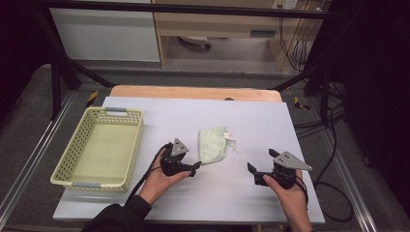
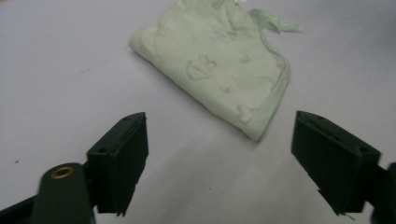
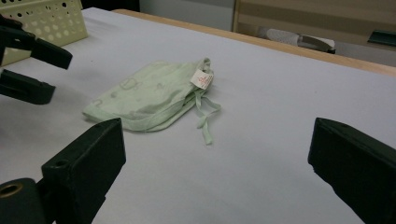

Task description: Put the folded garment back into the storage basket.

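A folded pale green cloth [image 1: 212,144] with a white tag and loose ties lies on the white table top [image 1: 193,116]. My left gripper [image 1: 197,166] sits just at the cloth's near corner, jaws apart, nothing between them; in the left gripper view the cloth [image 2: 219,65] lies a little beyond the open left gripper [image 2: 219,163]. My right gripper [image 1: 250,174] rests open to the right of the cloth, held low over the table. In the right gripper view the cloth [image 3: 149,95] lies ahead of the open right gripper [image 3: 215,168], with the left gripper [image 3: 46,74] at the far left.
A pale yellow perforated basket [image 1: 77,145] stands at the left of the table, and its corner [image 3: 51,18] appears in the right gripper view. A wooden strip [image 1: 193,92] runs along the table's far edge. Cables trail on the floor at right.
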{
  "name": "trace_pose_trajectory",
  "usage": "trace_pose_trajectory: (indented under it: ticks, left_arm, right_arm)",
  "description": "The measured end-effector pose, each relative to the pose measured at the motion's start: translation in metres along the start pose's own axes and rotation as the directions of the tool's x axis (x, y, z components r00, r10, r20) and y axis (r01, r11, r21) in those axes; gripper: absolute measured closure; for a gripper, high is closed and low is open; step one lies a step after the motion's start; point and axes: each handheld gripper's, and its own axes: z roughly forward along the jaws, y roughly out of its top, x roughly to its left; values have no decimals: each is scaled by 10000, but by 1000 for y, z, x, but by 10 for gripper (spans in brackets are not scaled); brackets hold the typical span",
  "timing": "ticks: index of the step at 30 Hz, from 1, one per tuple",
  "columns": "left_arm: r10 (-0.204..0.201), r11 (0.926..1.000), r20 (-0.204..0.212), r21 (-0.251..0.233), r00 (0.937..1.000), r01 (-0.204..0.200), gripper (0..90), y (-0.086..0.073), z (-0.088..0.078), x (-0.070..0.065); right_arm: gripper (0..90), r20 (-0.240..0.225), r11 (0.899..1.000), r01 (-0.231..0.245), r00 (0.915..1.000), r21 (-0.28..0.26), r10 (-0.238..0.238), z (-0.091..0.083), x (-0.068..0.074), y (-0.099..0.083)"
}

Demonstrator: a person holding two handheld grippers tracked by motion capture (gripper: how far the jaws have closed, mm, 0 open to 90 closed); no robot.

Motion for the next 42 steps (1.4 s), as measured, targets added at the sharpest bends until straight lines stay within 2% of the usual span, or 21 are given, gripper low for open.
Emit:
trace_pose_trajectory:
  ticks: [1,6,8,9,11,13,16,18,21,22,23,24,25,28,34,37,38,42]
  left_arm:
    - [9,9999,31,132,10000,-10,201,0,3,0]
    - [231,9975,139,659,9996,-239,386,1,17,-1]
    - [337,9961,104,810,9994,-344,405,1,22,-1]
    - [271,9962,163,820,9995,-283,438,1,25,-1]
    - [90,9962,454,860,9989,-129,450,1,30,-2]
    - [376,9961,270,787,9989,-396,463,2,33,-6]
    - [587,9955,398,717,9975,-615,501,3,36,-13]
    - [843,9938,460,690,9954,-874,571,3,36,-17]
    - [837,9937,579,694,9948,-876,596,4,37,-17]
    - [799,9940,572,707,9952,-838,664,4,37,-16]
    - [842,9935,566,714,9948,-881,664,4,37,-15]
    - [782,9943,648,680,9948,-826,764,4,37,-13]
    - [735,9945,598,710,9955,-777,764,5,37,-13]
    - [718,9946,592,704,9957,-759,872,5,37,-13]
    - [801,9903,835,1065,9933,-888,880,3,29,-14]
    - [627,9906,980,1154,9932,-739,880,-3,20,-14]
    - [509,9911,1039,1169,9933,-630,880,-5,17,-15]
    - [452,9885,1302,1372,9905,-631,880,-13,2,-17]
  right_arm:
    - [45,0,10000,0,10000,0,0,0,0,0]
    - [43,13,10000,-74,10000,-12,74,-1,0,0]
    - [43,-44,10000,-21,10000,49,21,0,0,-1]
    - [43,-64,10000,-11,10000,49,11,1,1,0]
    - [42,-75,10000,6,10000,44,-6,1,1,0]
    - [43,-72,10000,13,10000,51,-13,1,1,-1]
    - [43,-91,10000,12,10000,42,-12,0,0,0]
    - [43,-122,10000,19,9999,69,-18,1,1,-1]
    - [42,-138,9999,18,9999,99,-16,1,2,-1]
    - [43,-152,9999,41,9999,98,-40,1,2,-1]
    - [43,-152,9999,41,9999,98,-40,1,2,-1]
    - [42,-149,9999,71,9999,136,-69,1,3,0]
    - [42,-149,9999,71,9999,136,-69,1,3,0]
    - [43,-180,9997,114,9998,213,-111,3,3,0]
    - [45,-252,9994,134,9996,313,-126,4,7,1]
    - [46,-297,9993,172,9994,320,-163,3,10,1]
    - [48,-319,9994,156,9994,325,-145,3,12,2]
    - [57,-495,9971,203,9986,734,-166,7,25,3]
